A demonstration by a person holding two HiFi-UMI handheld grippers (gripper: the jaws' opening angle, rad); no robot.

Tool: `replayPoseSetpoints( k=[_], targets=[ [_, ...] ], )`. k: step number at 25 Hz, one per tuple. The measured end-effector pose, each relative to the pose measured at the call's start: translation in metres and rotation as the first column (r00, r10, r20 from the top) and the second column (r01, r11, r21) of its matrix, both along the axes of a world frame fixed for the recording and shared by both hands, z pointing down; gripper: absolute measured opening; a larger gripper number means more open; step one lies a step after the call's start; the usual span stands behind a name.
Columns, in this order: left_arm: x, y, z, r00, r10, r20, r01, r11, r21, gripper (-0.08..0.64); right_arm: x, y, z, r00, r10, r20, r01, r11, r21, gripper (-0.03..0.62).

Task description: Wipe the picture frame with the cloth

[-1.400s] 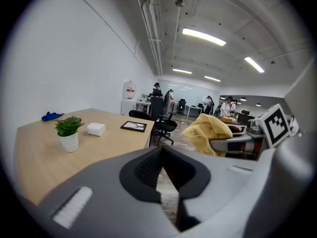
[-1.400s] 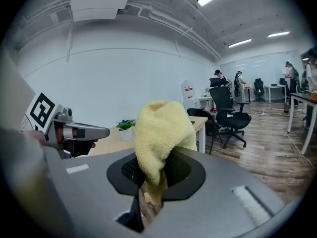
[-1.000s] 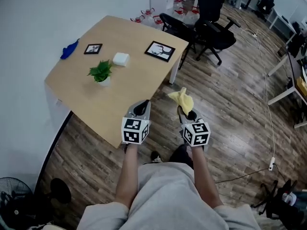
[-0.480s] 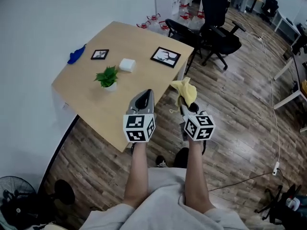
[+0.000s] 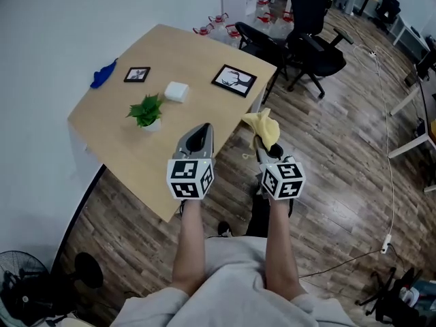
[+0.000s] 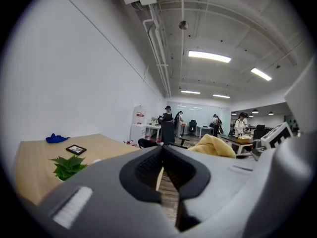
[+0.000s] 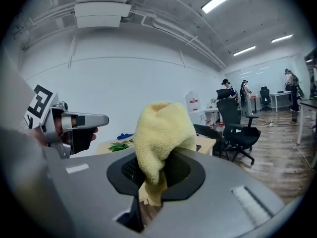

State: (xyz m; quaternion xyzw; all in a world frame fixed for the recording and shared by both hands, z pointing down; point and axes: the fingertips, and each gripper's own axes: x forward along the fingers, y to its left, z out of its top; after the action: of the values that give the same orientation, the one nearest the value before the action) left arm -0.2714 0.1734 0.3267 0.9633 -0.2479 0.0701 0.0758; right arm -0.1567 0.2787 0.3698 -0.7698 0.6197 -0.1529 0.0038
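Cloth [image 5: 263, 127] — yellow, bunched — is clamped in my right gripper's [image 5: 265, 148] jaws at centre frame. Just left of it, my left gripper [image 5: 199, 132] has its jaws together, nothing between them. Farther off — upper centre — the picture frame [image 5: 234, 80] lies flat on the worktop [image 5: 139, 163].

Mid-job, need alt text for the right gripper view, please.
The right gripper is shut on a yellow cloth, which bunches up above its jaws. Behind are the left gripper at left, a table with a plant, and office chairs.
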Motion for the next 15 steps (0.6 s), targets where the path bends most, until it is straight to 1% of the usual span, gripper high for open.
replayPoseSetpoints(
  k=[4,7,11,15],
  targets=[
    [0.028,-0.035,0.007,0.999,-0.039,0.000,0.039,0.999,-0.011,0.052,0.023,-0.039,-0.005,0.999,-0.049,-0.022,0.049,0.999,0.005,0.051],
    [0.055,-0.062,0.005,0.998,-0.068,-0.007,0.068,0.998,-0.016,0.052,0.049,-0.069,-0.006,0.996,-0.080,-0.037,0.079,0.997,-0.005,0.051],
    [0.093,-0.093,0.001,0.995,-0.098,-0.006,0.098,0.995,-0.005,0.052,0.094,-0.103,-0.005,0.997,-0.083,-0.005,0.083,0.997,0.008,0.051],
    [0.125,-0.122,0.007,0.990,-0.143,0.009,0.143,0.990,-0.009,0.052,0.130,-0.133,0.005,0.992,-0.127,0.015,0.127,0.992,-0.005,0.051]
  ],
)
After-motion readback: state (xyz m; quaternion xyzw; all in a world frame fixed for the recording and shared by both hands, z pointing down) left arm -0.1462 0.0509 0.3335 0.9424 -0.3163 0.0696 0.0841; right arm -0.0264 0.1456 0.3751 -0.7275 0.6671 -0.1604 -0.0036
